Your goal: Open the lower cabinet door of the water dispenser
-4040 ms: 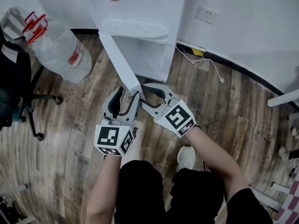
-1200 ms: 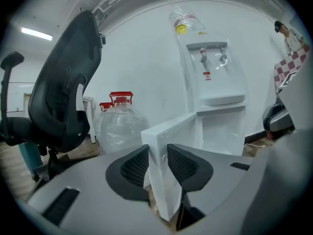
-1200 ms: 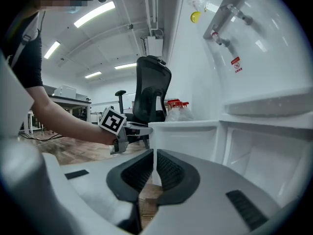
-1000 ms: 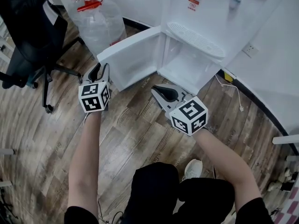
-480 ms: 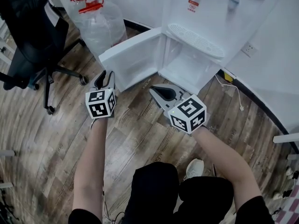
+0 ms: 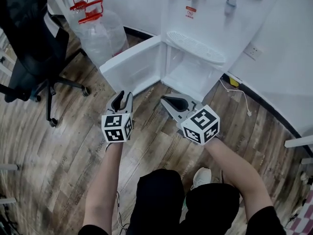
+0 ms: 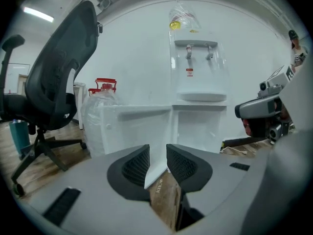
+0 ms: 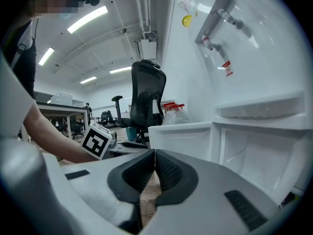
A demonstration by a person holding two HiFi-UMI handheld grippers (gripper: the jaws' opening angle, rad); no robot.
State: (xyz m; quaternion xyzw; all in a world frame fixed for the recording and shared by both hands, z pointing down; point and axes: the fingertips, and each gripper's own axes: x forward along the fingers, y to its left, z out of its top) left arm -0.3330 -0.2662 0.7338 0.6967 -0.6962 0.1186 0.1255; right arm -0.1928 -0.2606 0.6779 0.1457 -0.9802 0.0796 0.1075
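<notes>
We see the lower cabinet door [image 6: 131,65] of the water dispenser [image 6: 205,13] already swung wide. Seen from our left gripper [image 6: 123,97], the door's length runs from its hinge at two o'clock out to ten o'clock. Its panel lies at twelve o'clock, near but apart. The left jaws stand partly apart, empty. Our right gripper [image 6: 165,101], pressed closed on nothing, sits farther from the door.
</notes>
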